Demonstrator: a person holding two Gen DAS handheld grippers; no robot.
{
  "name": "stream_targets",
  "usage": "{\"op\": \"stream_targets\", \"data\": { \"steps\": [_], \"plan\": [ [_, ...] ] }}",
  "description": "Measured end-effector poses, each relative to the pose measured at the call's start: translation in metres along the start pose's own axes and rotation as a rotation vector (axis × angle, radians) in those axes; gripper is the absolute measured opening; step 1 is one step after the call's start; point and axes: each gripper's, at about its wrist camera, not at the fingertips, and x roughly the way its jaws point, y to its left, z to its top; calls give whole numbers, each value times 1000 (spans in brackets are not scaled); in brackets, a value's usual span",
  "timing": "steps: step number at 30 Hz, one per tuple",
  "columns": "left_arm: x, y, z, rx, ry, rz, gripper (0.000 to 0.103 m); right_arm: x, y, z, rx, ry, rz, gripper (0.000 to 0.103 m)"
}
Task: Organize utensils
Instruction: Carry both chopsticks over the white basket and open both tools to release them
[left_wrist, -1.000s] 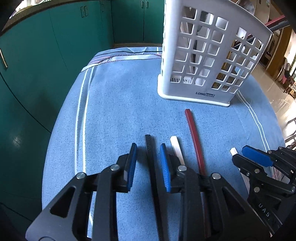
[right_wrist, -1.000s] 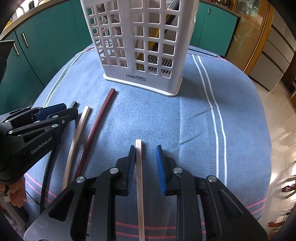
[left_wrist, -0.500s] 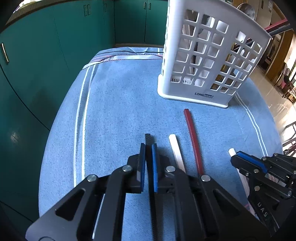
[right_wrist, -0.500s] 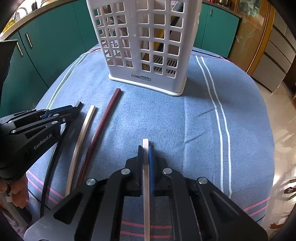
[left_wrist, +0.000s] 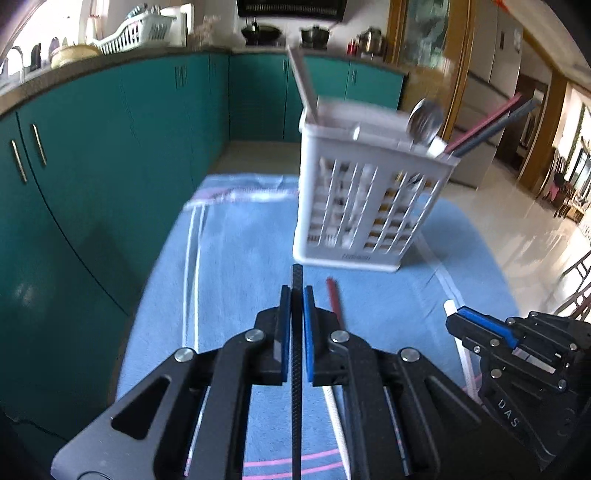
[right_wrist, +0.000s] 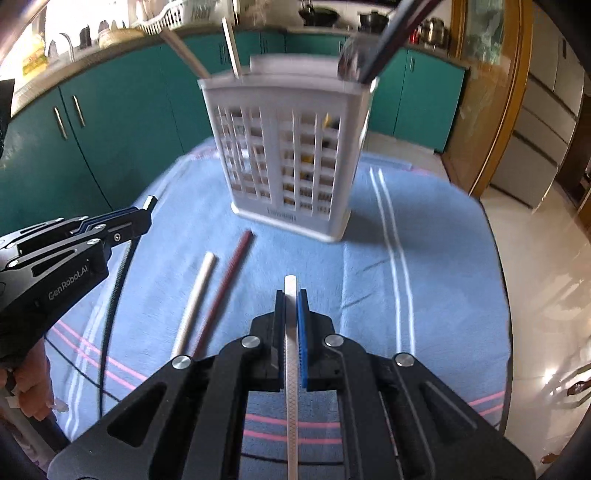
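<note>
My left gripper (left_wrist: 296, 291) is shut on a black chopstick (left_wrist: 297, 275) and holds it lifted above the blue cloth. My right gripper (right_wrist: 290, 295) is shut on a white chopstick (right_wrist: 290, 284), also lifted. In the right wrist view a second white chopstick (right_wrist: 195, 299) and a dark red chopstick (right_wrist: 229, 280) lie side by side on the cloth, left of my right gripper. The white slotted utensil holder (left_wrist: 369, 206) (right_wrist: 291, 155) stands ahead of both grippers with chopsticks and a spoon (left_wrist: 424, 122) in it.
The blue striped cloth (right_wrist: 424, 258) covers the table. Teal cabinets (left_wrist: 110, 147) run along the left and back. The table edge drops to a shiny floor (right_wrist: 546, 258) on the right. A hand (right_wrist: 29, 384) shows at the lower left.
Both grippers have lifted and tilted up with their chopsticks held; one second ago both were open around them, then closed. The holder's top is in view now.
</note>
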Motion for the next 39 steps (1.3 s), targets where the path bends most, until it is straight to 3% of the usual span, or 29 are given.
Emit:
{"op": "stream_targets", "data": {
  "steps": [4, 9, 18, 26, 32, 36, 39],
  "plan": [
    [-31, -4, 9, -1, -95, 0, 6, -32, -2, 6, 2, -100, 29, 6],
    [-65, -2, 25, -10, -205, -16, 6, -67, -4, 23, -3, -223, 1, 6],
    [-115, 10, 70, -60, -346, -48, 6, -130, -25, 56, 16, -396, -41, 7],
    [-152, 10, 108, -104, -459, -84, 6, -173, -21, 97, 1, -563, -43, 7],
    [-158, 16, 143, -199, -524, -142, 6, -186, -11, 130, -26, -682, -42, 6],
    [-151, 21, 153, -289, -582, -139, 6, -183, -6, 142, -29, -768, -51, 6],
    [-145, 30, 155, -388, -649, -179, 6, -169, -1, 147, -42, -794, -72, 6]
  ]
}}
